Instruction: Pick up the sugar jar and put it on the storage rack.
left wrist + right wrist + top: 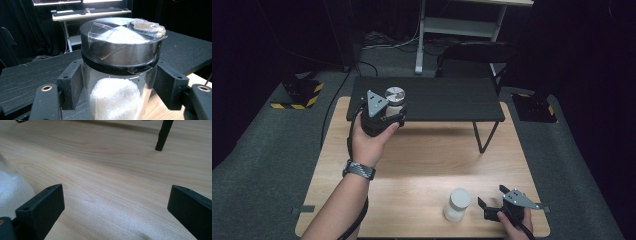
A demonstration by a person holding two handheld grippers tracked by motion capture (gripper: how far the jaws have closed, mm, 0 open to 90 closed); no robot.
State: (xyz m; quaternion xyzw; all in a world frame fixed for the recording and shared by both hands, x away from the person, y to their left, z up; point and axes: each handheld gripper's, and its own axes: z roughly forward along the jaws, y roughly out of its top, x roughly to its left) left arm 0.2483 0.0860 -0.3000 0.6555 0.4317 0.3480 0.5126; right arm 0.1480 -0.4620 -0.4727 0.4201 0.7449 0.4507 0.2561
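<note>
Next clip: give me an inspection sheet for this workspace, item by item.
Surface: wooden table, with a black raised shelf at its far end.
Job's things: jar with silver lid, white filling inside, held near the shelf's edge; white-lidded jar standing near the front edge.
Clutter: nothing seen.
Grippers: left claw shut on the jar with silver lid; right claw open, nothing between its jaws, beside the white-lidded jar.
Cables: left cable trails along the forearm.
Surroundings: grey carpet, dark room, white desk frame.

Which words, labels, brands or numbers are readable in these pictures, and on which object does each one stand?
None can be read.
The jar held in the left gripper has clear tape on its metal lid, with no print on it.
The white jar on the wooden table shows no label.
The yellow-black stripes on the floor carry no text.
</note>
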